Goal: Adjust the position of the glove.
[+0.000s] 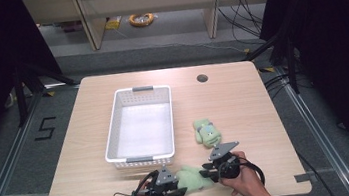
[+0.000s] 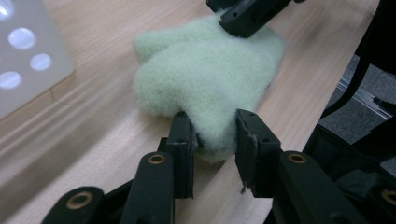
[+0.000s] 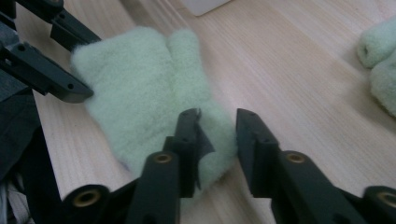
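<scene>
High view puts your two hands at the bottom centre of the frame, each claw set on an end of the pale green fleece mitten (image 1: 192, 178) that lies flat on the light wooden surface (image 1: 243, 99) near its front edge. Your left claw (image 1: 170, 193) has hold of the mitten's left end and your right claw (image 1: 213, 169) its right end, so the fabric sits stretched between them; that two-ended hold looks meant to keep the soft piece spread and level for a lift rather than letting it fold.

Left gripper view shows the black jaws drawn in close, pinching a tuft of the fleece between the pads (image 2: 183, 140), with the other claw's jaw tip resting on the far edge at the top of the frame. Right gripper view shows much the same: jaws narrowed around the mitten's near edge, the left pad (image 3: 189, 135) pressing into the fleece, though the gap beside the right pad leaves it less sure how firm that grip is.

A second green mitten with a small face on it (image 1: 207, 132) lies apart, right of centre. The white perforated plastic basket (image 1: 111, 136) stands empty at centre frame, probably where both mittens belong.
</scene>
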Available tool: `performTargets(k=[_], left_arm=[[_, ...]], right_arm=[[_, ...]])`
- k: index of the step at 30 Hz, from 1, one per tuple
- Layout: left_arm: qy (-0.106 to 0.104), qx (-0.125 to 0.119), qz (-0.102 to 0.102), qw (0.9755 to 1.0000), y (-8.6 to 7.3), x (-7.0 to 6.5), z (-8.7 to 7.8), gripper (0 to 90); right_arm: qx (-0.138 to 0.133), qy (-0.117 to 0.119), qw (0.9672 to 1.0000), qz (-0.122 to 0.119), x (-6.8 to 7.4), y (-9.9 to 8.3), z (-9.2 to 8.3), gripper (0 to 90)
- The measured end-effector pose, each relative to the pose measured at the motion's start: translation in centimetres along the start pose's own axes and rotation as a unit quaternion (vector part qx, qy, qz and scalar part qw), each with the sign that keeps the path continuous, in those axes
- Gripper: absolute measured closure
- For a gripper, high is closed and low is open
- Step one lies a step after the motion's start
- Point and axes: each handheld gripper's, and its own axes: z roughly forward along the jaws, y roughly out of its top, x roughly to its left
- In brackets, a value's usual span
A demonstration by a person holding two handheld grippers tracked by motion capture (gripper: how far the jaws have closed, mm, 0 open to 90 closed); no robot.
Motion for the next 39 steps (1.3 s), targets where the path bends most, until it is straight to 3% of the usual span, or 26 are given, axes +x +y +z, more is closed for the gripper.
performTargets(k=[1,4,6,8,9,12,13,14,17,24,25,28,30,31,34,35,36,39], left_arm=[[0.000,-0.007,0.000,1.0000,0.1,0.0,0.0,71.6],[-0.010,-0.011,-0.007,0.9999,0.2,0.1,-0.2,75.8],[-0.017,-0.017,-0.014,0.9996,0.6,-0.1,-0.3,77.4],[-0.020,-0.018,-0.003,0.9996,0.8,-0.1,-0.4,77.5],[-0.022,-0.023,-0.015,0.9994,1.0,-0.4,-0.3,77.6],[-0.029,-0.024,-0.004,0.9993,1.9,-0.6,-0.1,77.6],[-0.032,-0.025,0.003,0.9992,2.1,-0.6,0.0,77.6],[-0.033,-0.027,-0.006,0.9991,2.3,-0.7,0.3,77.6],[-0.034,-0.024,-0.001,0.9991,2.9,-0.7,1.0,77.4],[-0.038,-0.014,-0.007,0.9991,3.4,-0.3,2.5,77.1],[-0.036,-0.008,0.000,0.9993,3.4,-0.1,2.5,76.9],[-0.034,-0.007,-0.013,0.9993,3.2,0.1,2.7,76.4],[-0.036,0.003,-0.001,0.9993,3.1,0.3,2.6,76.2],[-0.036,-0.007,-0.012,0.9993,3.1,0.1,2.7,76.2],[-0.036,0.004,0.004,0.9993,3.1,0.2,2.6,76.1],[-0.037,-0.003,-0.008,0.9993,3.0,0.0,2.8,76.0],[-0.039,-0.001,-0.007,0.9992,3.0,0.0,2.8,75.8],[-0.044,0.003,-0.013,0.9989,2.9,0.1,2.8,73.8]], right_arm=[[-0.015,-0.006,0.9999,-0.004,0.0,-0.1,0.2,79.3],[-0.007,-0.002,0.9999,-0.010,0.1,-0.1,-0.3,83.6],[-0.020,-0.003,0.9997,-0.015,0.3,-0.1,-0.8,84.4],[-0.021,-0.005,0.9996,-0.016,0.3,0.0,-1.1,84.4],[-0.024,-0.005,0.9996,-0.012,0.3,0.0,-1.5,84.4],[-0.030,-0.012,0.9994,-0.015,0.0,-0.1,-2.9,84.4],[-0.037,-0.015,0.9992,-0.007,-0.1,-0.2,-3.1,84.4],[-0.030,-0.013,0.9994,-0.009,-0.3,-0.2,-3.5,84.4],[-0.031,-0.020,0.9993,0.006,-0.7,-0.6,-4.2,84.4],[-0.022,-0.024,0.9994,0.015,-1.5,-1.5,-4.3,84.3],[-0.028,-0.028,0.9990,0.023,-1.5,-1.6,-4.1,84.2],[-0.020,-0.030,0.9992,0.019,-1.5,-1.7,-3.9,84.0],[-0.008,-0.033,0.9992,0.022,-1.5,-1.8,-3.8,83.9],[-0.014,-0.040,0.9990,0.011,-1.8,-1.9,-3.5,83.8],[-0.009,-0.037,0.9990,0.024,-1.8,-2.1,-3.3,83.6],[0.002,-0.039,0.9990,0.022,-1.9,-2.0,-3.4,83.4],[-0.007,-0.042,0.9990,0.017,-2.0,-2.1,-3.0,83.1],[0.004,-0.039,0.9991,0.018,-2.1,-2.2,-2.9,82.0]])
